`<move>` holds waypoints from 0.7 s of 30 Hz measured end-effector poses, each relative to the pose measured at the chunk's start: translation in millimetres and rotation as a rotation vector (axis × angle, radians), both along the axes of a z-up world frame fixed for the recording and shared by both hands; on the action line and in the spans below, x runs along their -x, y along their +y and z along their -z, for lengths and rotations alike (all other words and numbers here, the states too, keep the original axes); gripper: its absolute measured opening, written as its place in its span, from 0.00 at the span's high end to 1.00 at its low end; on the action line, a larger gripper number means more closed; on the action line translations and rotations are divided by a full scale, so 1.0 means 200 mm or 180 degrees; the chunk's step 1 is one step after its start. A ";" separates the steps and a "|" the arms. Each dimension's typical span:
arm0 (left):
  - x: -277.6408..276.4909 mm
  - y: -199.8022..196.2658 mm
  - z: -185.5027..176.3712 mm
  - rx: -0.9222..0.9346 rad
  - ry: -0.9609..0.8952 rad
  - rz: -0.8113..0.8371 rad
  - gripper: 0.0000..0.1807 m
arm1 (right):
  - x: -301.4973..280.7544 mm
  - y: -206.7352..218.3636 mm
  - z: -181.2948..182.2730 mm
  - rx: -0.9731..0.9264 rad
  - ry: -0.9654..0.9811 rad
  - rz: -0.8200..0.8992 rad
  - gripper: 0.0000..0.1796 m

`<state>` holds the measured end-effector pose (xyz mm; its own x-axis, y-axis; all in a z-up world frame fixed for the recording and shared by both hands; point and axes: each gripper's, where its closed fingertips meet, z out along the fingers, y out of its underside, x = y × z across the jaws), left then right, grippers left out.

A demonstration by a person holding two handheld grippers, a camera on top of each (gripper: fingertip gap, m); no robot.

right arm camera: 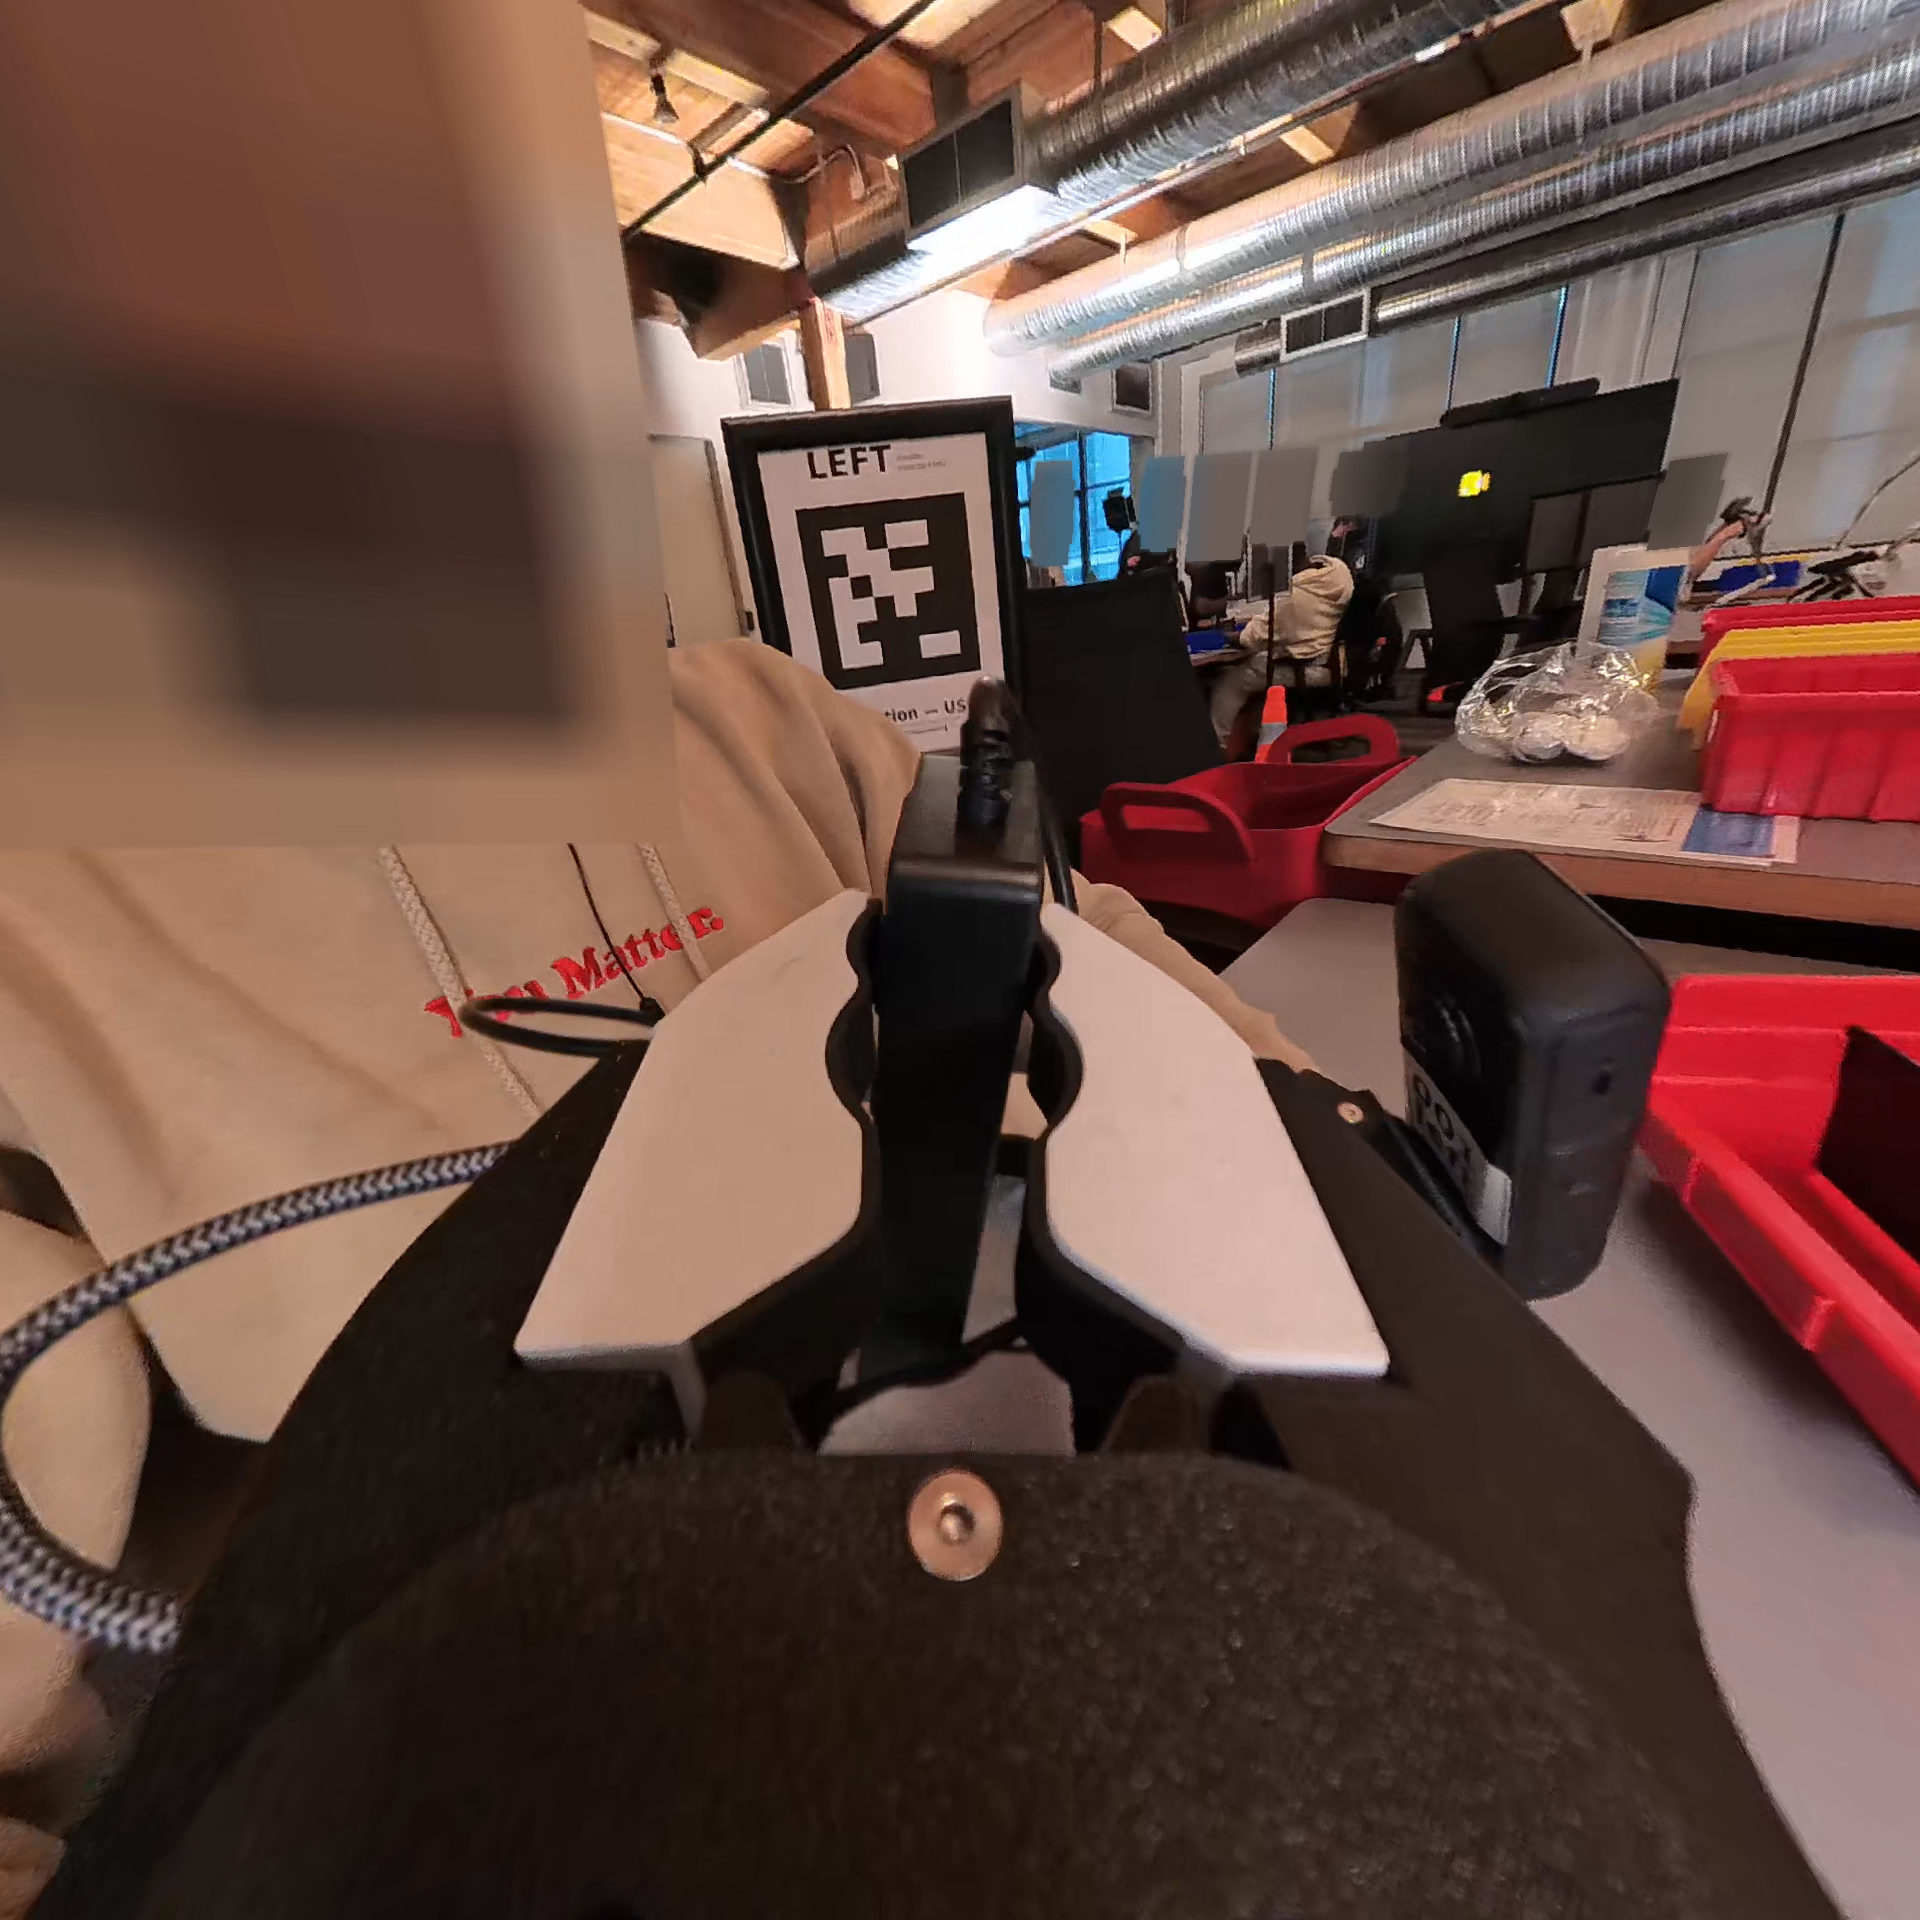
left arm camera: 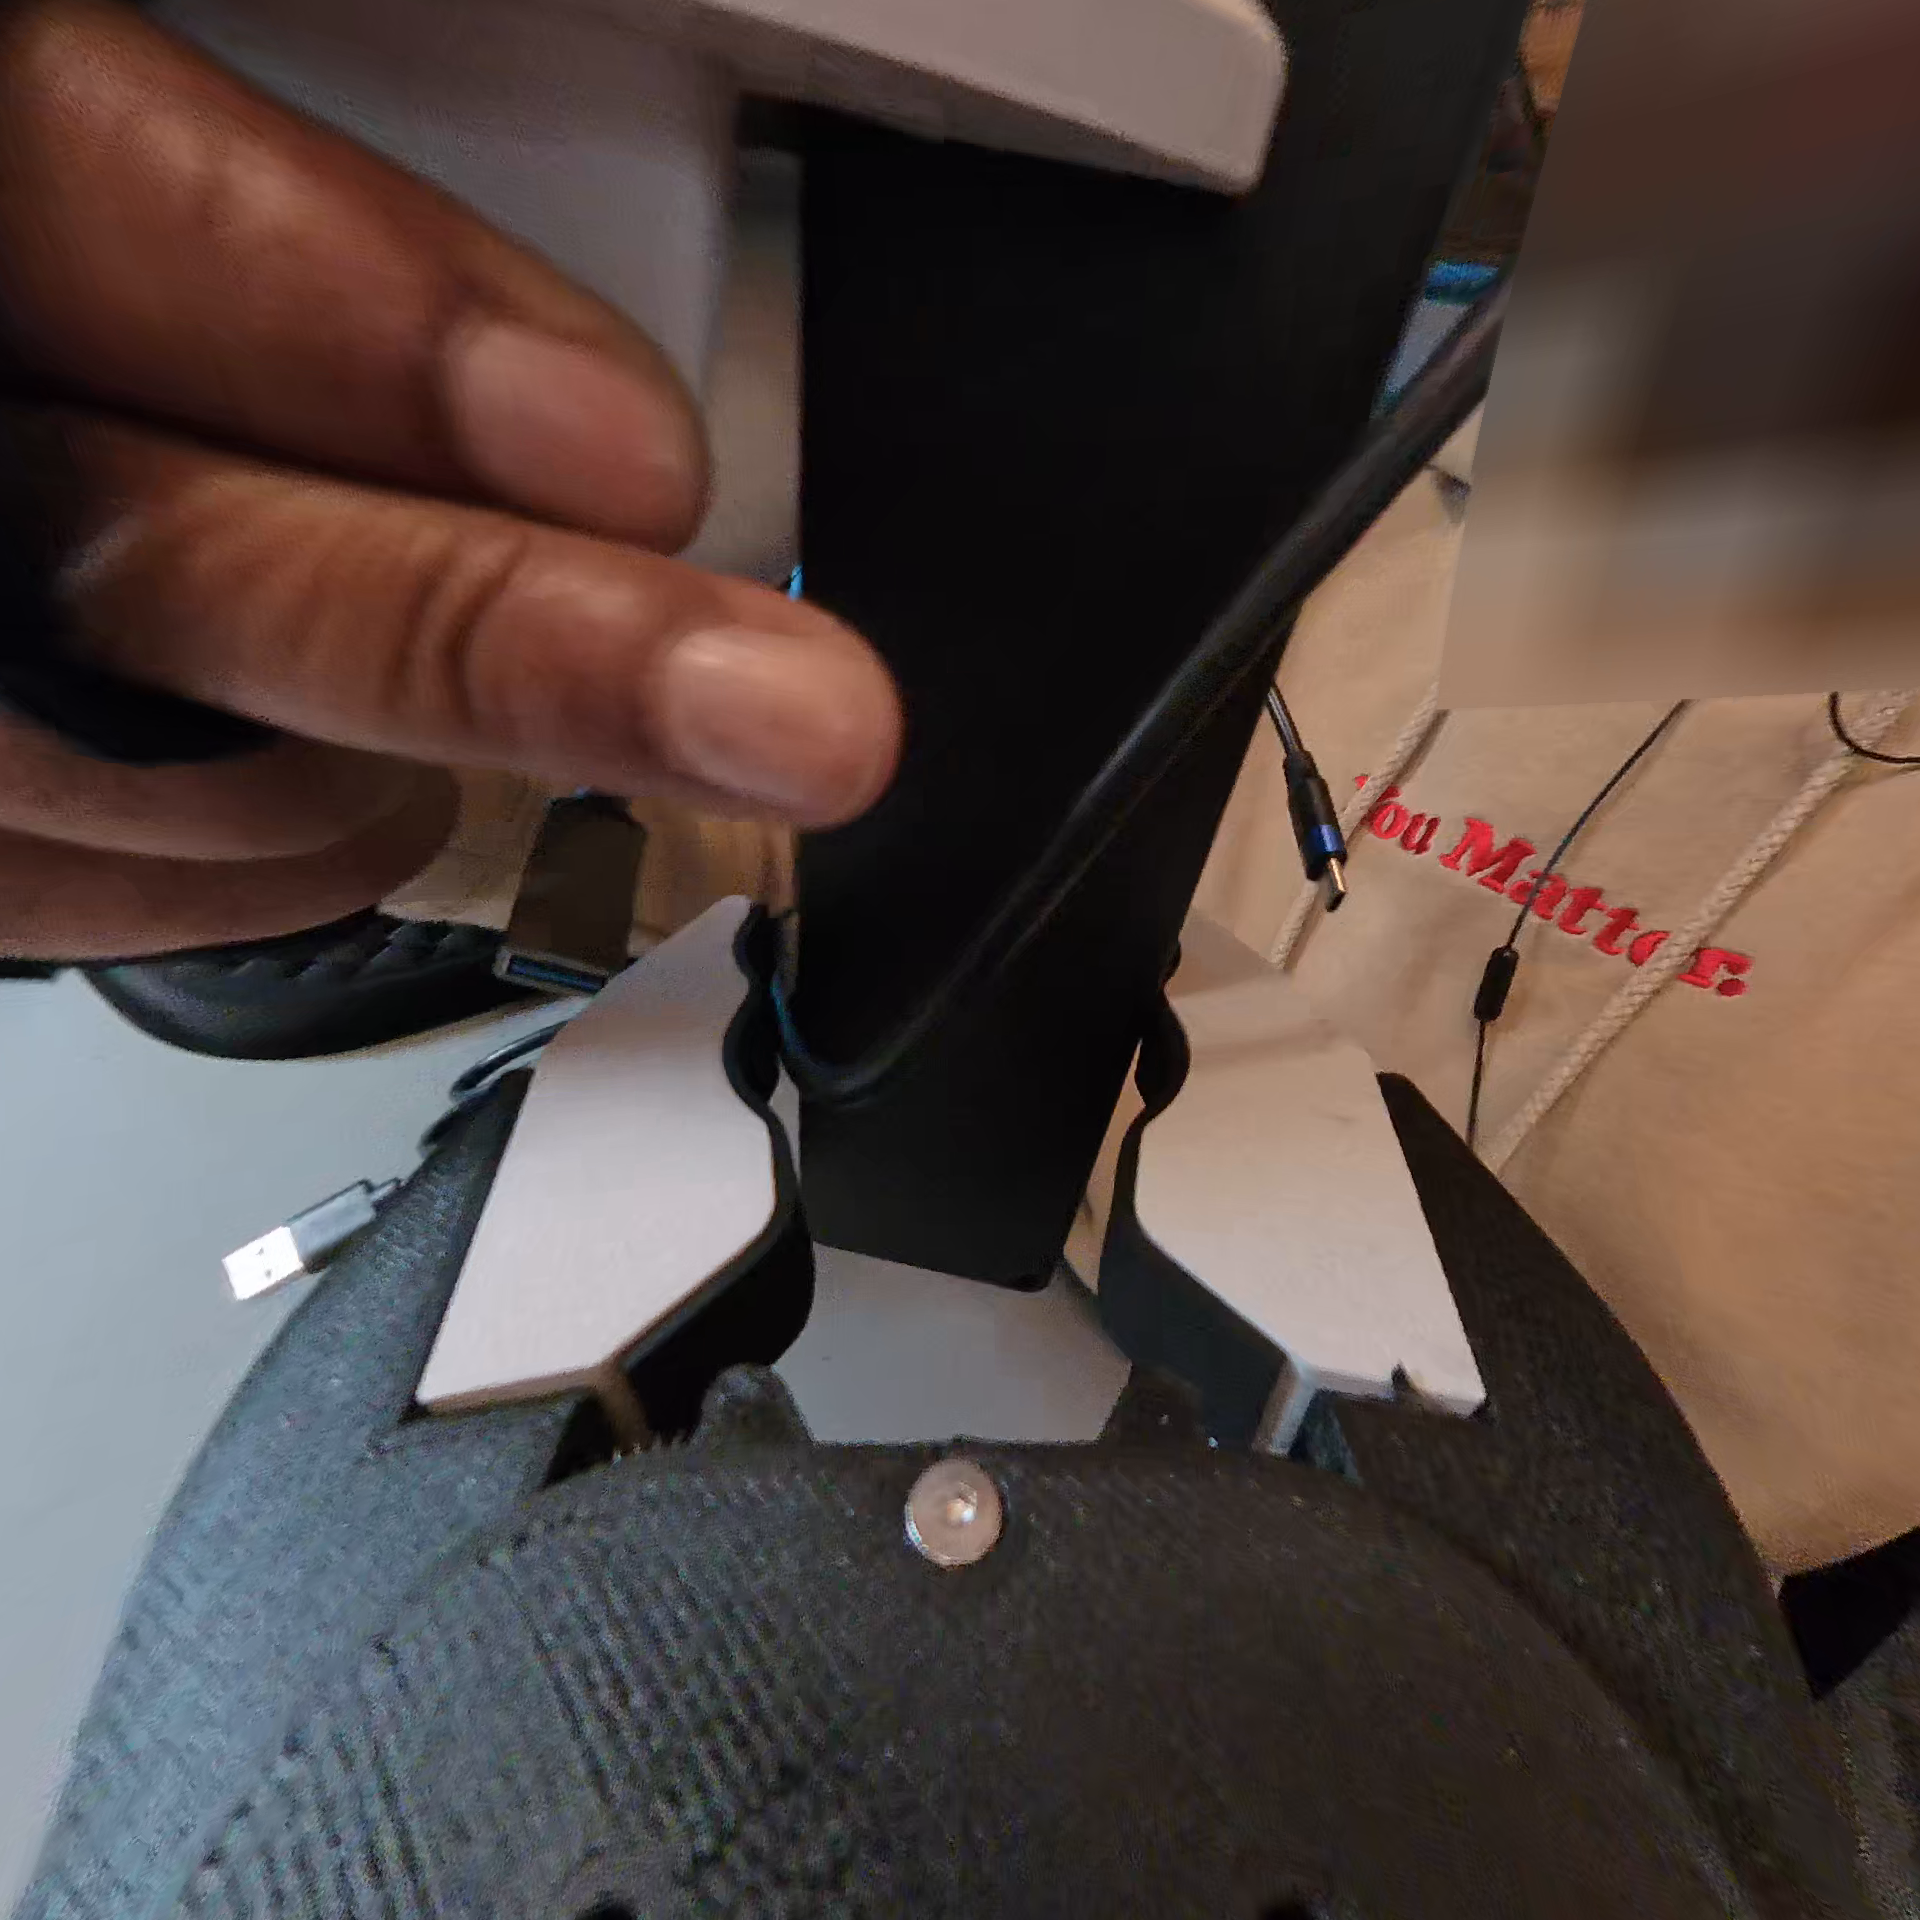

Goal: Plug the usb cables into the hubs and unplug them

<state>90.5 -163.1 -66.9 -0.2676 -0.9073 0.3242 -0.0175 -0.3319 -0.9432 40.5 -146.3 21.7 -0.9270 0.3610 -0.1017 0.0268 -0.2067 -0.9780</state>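
A pale grey table (right arm camera: 1766,1558) carries a red bin (right arm camera: 1787,1174) at its right side and a black camera-like block (right arm camera: 1527,1081) standing just beside that bin. In the left wrist view, a loose silver USB plug (left arm camera: 272,1255) lies on the table's light surface (left arm camera: 156,1195).

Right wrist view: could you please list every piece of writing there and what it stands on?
I do not copy the wording out; the writing stands on:
Framed sign: black print around a square pattern.
Hoodie: red stitched letters.
Paper sheet: too small to read.
Black device: label blurred.
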 end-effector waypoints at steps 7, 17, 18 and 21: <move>0.01 0.07 -0.08 0.0013 -0.0141 -0.0411 0.64 | 0.12 0.16 -0.05 0.0041 -0.0053 0.0792 0.80; 0.53 0.45 -0.29 -0.0324 -0.0432 -0.2581 0.64 | -0.13 0.92 -0.31 0.0232 0.0121 0.3388 0.77; 0.60 0.48 -0.30 -0.0368 -0.0448 -0.2815 0.64 | -0.15 0.95 -0.31 0.0168 0.0117 0.3510 0.77; 0.75 0.54 -0.31 -0.0466 -0.0493 -0.3379 0.64 | -0.15 0.93 -0.26 -0.0108 0.0019 0.3545 0.81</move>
<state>-59.6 -55.5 -4.3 0.6487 -0.7272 0.2242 0.3352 0.0086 -0.9421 70.0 40.3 73.4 -0.0840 0.9938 -0.0727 -0.1617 -0.0856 -0.9831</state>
